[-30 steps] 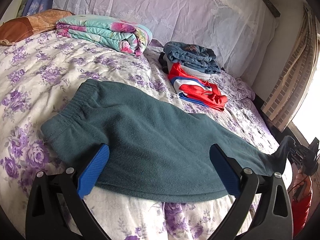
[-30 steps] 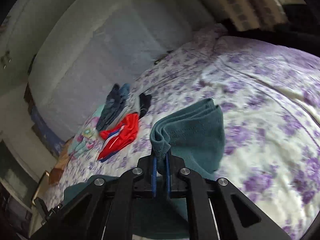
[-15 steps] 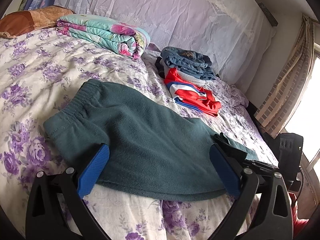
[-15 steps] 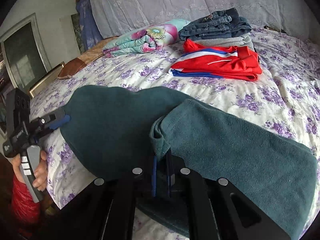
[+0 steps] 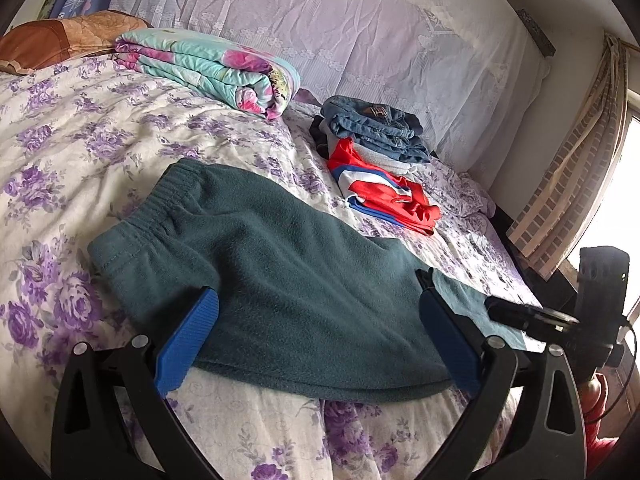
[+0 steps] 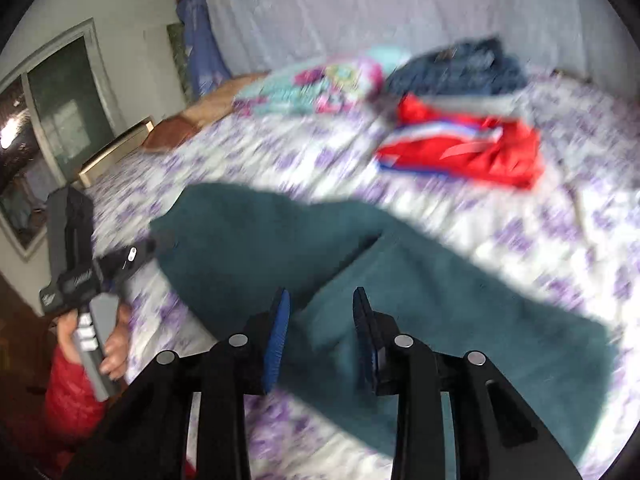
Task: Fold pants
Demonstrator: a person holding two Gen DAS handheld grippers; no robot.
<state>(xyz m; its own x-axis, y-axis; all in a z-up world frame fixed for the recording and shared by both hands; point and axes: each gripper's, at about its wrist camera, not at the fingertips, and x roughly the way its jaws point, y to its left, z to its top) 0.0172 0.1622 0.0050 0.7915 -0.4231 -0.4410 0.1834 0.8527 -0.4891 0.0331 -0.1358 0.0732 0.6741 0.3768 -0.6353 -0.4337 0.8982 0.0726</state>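
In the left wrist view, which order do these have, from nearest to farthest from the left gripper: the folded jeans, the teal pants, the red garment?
From the left gripper:
1. Teal pants, lying flat right in front of its open fingers.
2. Red garment, farther up the bed, to the right.
3. Folded jeans, just behind the red garment, near the headboard.

We see a bed (image 5: 80,136) covered by a white quilt with purple flowers, and the teal fleece pants (image 5: 288,280) lie flat on it, spanning the space between our left fingers. Beyond the fingertips lie a rolled floral blanket (image 5: 212,68), a red, white and blue garment (image 5: 384,192) and folded jeans (image 5: 376,128); a brown pillow (image 5: 60,40) rests far left.
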